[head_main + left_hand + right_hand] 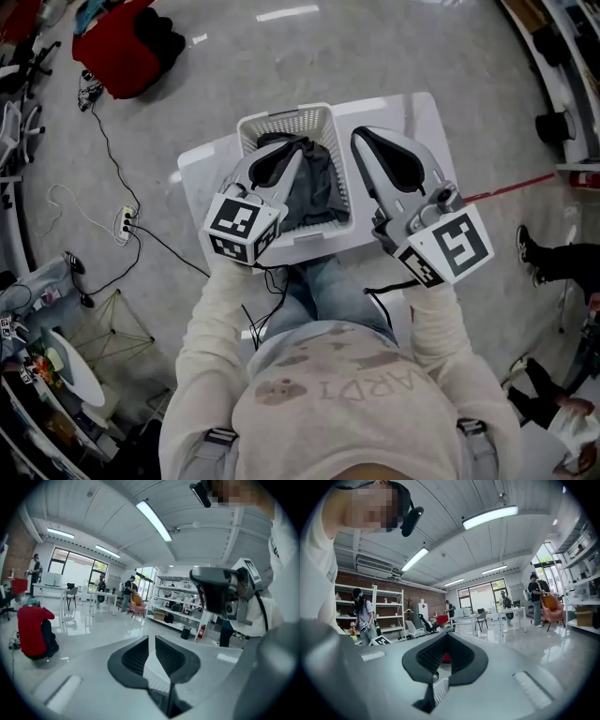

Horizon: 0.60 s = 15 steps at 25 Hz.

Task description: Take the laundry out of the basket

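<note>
Item: laundry (317, 187), dark grey cloth, bunched inside the white lattice basket (286, 120); the basket stands on a small white table (412, 111) directly in front of us; by our reading, nothing is lifted out yet.

Left gripper (300, 143): jaws drawn together save a hairline slit, nothing between them; it hovers over the basket's left rim with its tips above the cloth; we cannot tell whether they touch it.

Right gripper (360, 133): jaws closed tip to tip, empty; it hangs just beside the basket's right wall, over bare table.

Step in hand, as we judge it: reaching in for a first hold.

Method: we part the left jaws well before descending, since closed tips would only press the cloth down; we tilt the nose downward, because both gripper views look out across the room rather than into the basket; we take a raised fold near the middle of the heap, not a thin edge; we close fully, then lift straight up, clear of the rim.

Caution: the lattice wall could catch a jaw tip; a light basket may rise with the cloth; the right gripper is well placed to steady the rim.
</note>
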Available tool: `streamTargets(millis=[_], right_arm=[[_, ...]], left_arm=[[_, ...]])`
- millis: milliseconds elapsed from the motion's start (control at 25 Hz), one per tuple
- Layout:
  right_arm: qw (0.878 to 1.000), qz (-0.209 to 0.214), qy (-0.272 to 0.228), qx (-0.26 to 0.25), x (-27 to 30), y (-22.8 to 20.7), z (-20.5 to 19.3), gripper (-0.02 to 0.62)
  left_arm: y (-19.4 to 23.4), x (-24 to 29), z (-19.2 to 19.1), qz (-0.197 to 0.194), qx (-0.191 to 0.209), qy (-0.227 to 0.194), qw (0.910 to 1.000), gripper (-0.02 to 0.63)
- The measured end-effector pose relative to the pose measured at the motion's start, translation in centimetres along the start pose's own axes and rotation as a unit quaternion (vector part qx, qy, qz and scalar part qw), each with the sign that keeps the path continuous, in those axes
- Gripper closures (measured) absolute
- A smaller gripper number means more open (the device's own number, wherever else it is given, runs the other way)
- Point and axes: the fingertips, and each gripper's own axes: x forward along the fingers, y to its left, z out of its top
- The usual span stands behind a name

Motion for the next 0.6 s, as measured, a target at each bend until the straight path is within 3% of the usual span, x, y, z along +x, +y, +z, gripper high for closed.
streamTargets(millis=[320,600], right_arm=[[1.000,0.012,0.020,0.009,2.3,-3.7,-2.4,0.568],[0.999,0.028,0.021,0.006,4.1,-5.9,-3.7,0.568]], left_arm=[[4.5,4.6,-8.6,0.072,-0.056,0.084,0.9923,0.492],[7.3,6.4,-15.8,0.133,-0.084,0.149,0.9763,0.422]])
